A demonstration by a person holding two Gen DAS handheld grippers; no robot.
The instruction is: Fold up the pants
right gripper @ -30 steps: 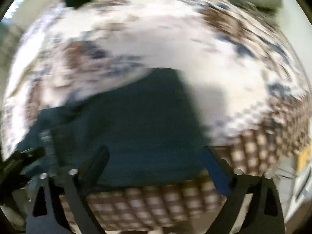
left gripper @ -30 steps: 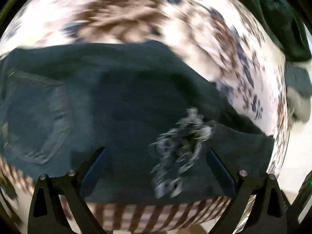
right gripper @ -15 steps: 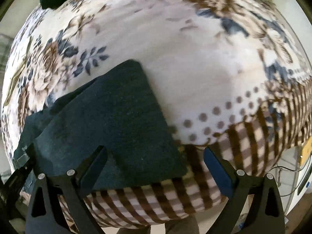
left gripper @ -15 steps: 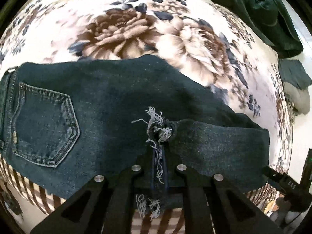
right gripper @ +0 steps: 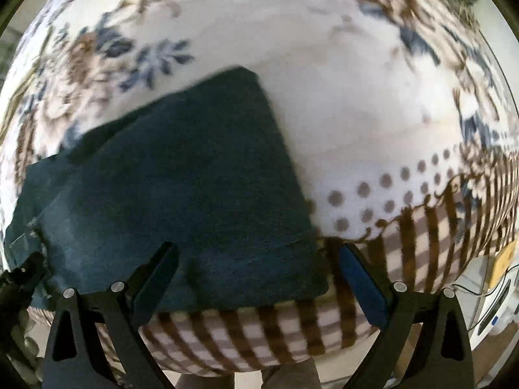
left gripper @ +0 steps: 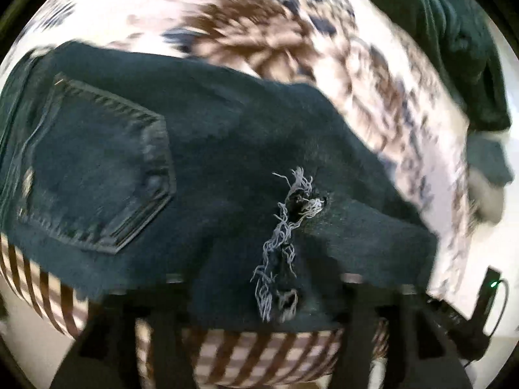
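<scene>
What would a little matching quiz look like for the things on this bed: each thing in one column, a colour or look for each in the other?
Things:
1. jeans
2. blanket
3. frayed threads
4. crumpled cloth

Looks:
A. white with brown and blue flowers, checked border
B. pale, hanging from a rip
C. dark blue denim with a stitched pocket
D. dark green, at the bed's far edge

Pairs: 1-C, 2-A, 3-B, 4-D
</scene>
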